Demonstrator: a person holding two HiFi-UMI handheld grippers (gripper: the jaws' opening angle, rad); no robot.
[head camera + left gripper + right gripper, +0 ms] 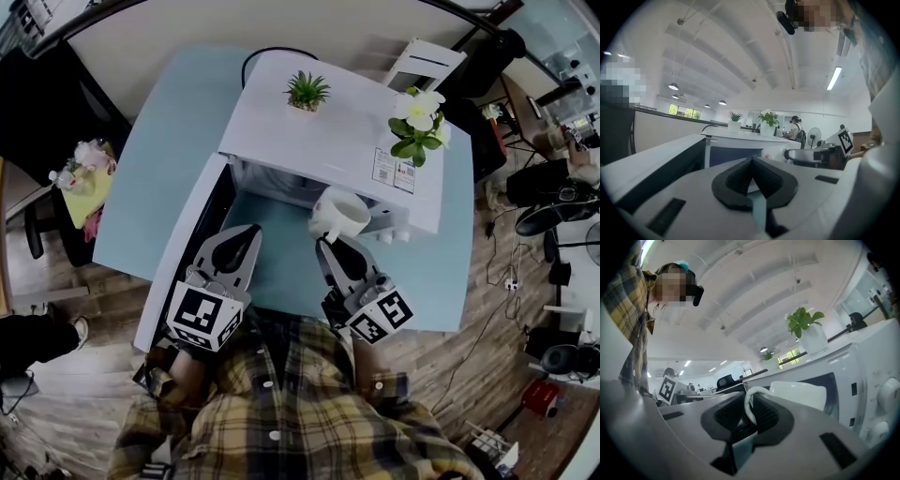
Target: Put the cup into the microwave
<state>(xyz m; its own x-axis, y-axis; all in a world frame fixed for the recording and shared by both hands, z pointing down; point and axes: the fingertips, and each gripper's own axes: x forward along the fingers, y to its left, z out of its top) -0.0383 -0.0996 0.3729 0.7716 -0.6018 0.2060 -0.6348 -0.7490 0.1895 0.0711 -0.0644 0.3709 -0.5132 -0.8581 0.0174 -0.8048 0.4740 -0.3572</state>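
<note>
At the left, the microwave's door (180, 267) is found open, and the left gripper (246, 236) is held empty, jaws together. Further right, the cup (342, 214) is clamped by its handle (749, 405) in the right gripper (328, 249), just before the microwave (328, 131) cavity. Setting it inside and releasing it are judged still to be done.

print on the microwave (314, 150) label (394, 174) too small to read
</note>
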